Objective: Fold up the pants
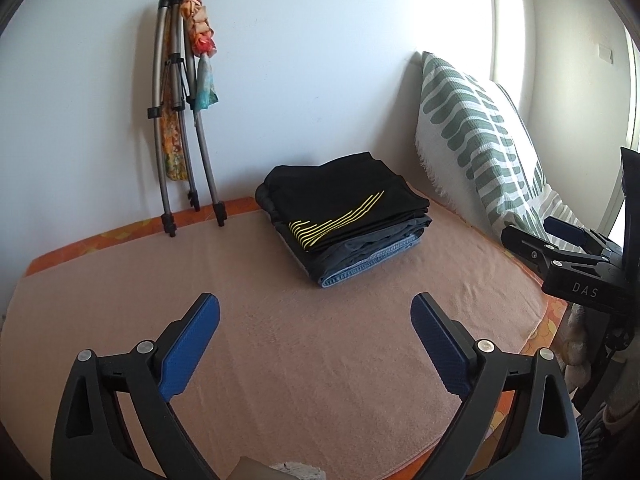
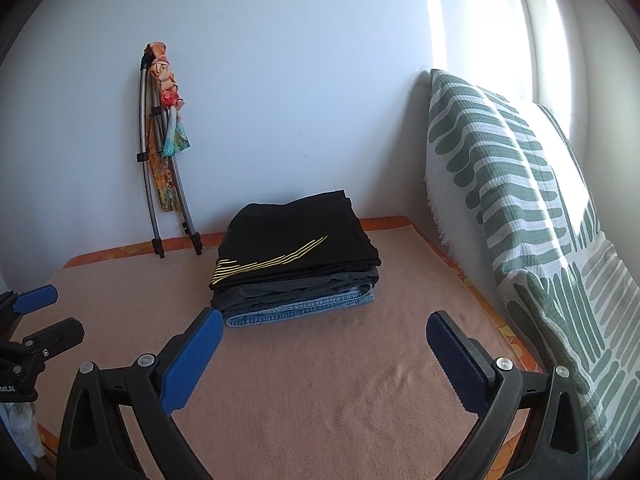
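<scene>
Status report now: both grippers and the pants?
Left gripper, right gripper: jaws open, empty. Folded black pants with yellow stripes atop stack. Nothing in the way.

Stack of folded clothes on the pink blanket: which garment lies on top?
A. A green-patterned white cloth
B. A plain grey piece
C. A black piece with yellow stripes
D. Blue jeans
C: the black garment with yellow stripes tops the stack; a dark grey piece lies under it and the blue jeans at the bottom, all resting on the pink blanket.
</scene>
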`<state>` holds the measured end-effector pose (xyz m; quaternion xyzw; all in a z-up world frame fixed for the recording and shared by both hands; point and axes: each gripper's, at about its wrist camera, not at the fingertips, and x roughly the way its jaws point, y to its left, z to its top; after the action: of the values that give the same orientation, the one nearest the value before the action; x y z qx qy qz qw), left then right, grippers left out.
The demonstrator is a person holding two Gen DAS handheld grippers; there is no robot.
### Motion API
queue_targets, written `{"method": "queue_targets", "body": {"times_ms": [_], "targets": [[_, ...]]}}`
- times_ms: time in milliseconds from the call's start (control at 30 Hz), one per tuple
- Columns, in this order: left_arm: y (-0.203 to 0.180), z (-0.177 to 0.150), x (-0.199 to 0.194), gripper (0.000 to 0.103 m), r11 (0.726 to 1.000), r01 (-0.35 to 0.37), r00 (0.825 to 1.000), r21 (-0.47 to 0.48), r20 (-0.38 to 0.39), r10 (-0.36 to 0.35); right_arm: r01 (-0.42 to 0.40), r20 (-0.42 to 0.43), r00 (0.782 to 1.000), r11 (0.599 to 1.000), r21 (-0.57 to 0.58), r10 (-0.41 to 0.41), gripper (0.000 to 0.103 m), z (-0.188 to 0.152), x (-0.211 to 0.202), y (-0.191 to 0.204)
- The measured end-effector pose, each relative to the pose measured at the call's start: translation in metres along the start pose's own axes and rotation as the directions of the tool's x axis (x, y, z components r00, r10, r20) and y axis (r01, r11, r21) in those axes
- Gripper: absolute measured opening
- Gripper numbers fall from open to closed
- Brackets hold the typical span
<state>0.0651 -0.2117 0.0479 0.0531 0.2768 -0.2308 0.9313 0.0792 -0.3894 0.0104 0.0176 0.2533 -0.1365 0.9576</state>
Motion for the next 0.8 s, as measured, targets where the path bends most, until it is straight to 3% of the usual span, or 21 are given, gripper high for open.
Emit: {"method": "queue_targets", "body": {"times_ms": [300, 800], "targets": [[0.0, 0.002, 0.003, 0.101, 1.0, -0.004, 1.0, -0.027, -0.002, 0.004, -0.014, -0.034, 0.999, 0.999, -0.043, 0.013, 0.103, -0.008, 0.012, 0.013], [-0.003, -0.004, 0.006, 0.101, 1.0, -0.022, 1.0, -0.021, -0.015, 0.022, -0.008, -0.052, 0.999, 1.0, -0.008, 0.007, 0.103, -0.011, 0.014, 0.006]]}}
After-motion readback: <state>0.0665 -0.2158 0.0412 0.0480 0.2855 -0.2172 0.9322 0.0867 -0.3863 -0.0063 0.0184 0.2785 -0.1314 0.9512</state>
